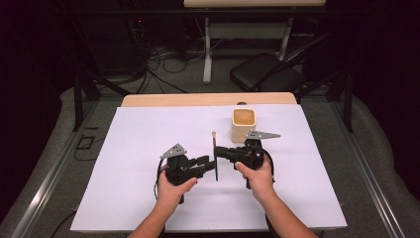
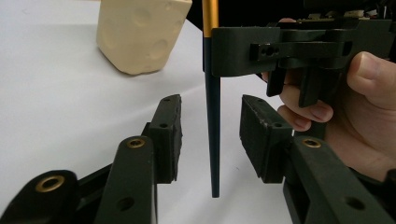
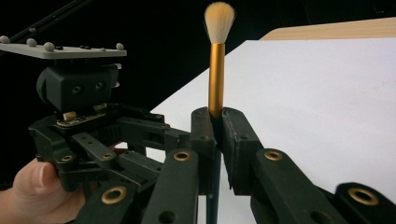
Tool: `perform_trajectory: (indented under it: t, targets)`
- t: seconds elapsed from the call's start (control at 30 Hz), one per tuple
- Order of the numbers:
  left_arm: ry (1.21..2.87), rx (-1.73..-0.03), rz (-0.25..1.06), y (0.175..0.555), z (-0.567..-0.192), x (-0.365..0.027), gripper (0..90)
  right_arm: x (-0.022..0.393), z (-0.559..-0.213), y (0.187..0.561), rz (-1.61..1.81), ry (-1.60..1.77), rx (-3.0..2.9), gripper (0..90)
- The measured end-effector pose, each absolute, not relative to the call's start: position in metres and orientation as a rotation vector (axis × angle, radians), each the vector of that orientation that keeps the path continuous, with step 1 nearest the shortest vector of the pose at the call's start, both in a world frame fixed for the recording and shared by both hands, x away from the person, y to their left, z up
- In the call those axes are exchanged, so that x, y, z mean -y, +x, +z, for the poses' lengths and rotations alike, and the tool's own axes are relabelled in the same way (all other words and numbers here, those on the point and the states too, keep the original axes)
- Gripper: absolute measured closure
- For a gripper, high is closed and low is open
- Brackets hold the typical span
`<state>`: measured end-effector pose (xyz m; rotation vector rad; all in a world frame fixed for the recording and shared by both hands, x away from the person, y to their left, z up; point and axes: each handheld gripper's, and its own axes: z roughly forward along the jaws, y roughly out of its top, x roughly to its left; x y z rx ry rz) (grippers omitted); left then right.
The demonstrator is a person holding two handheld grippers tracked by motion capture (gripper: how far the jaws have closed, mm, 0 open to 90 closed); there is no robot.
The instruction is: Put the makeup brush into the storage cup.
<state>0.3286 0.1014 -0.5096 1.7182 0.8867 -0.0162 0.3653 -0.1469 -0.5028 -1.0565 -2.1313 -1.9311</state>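
Seen from the high view, the brush (image 1: pixel 215 154) was clamped upright by the right gripper (image 1: pixel 221 152) above the paper (image 1: pixel 138 148), near the cup (image 1: pixel 243 124). In the left gripper view, the left gripper (image 2: pixel 211 130) stood open, its 2 pads flanking the handle untouched; an uneven closing could have tilted it. In the right gripper view, slippage seemed possible.

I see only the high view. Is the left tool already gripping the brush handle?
Observer: Not yet. The left gripper view shows the left tool open around the brush, a gap beside each pad.
Operator: Where does the right tool hold it?
Observer: The right tool is shut on the dark handle, just under the gold ferrule.
Operator: How do the bristles look?
Observer: The bristles are pale, a soft round tuft.
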Motion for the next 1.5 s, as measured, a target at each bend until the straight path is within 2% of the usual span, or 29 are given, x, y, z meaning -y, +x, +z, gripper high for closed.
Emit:
perform_trajectory:
  t: [0.77,1.5]
  targets:
    - [1.710,-0.908,-0.058,0.3307,-0.5146,-0.0994,72.8,0.1408,-0.5027,0.3608,-1.938,-1.027,2.121,83.2]
    - [1.704,-0.915,-0.095,0.3304,-0.5134,-0.0994,82.1,0.1394,-0.5037,0.3603,-1.930,-1.023,2.128,83.3]
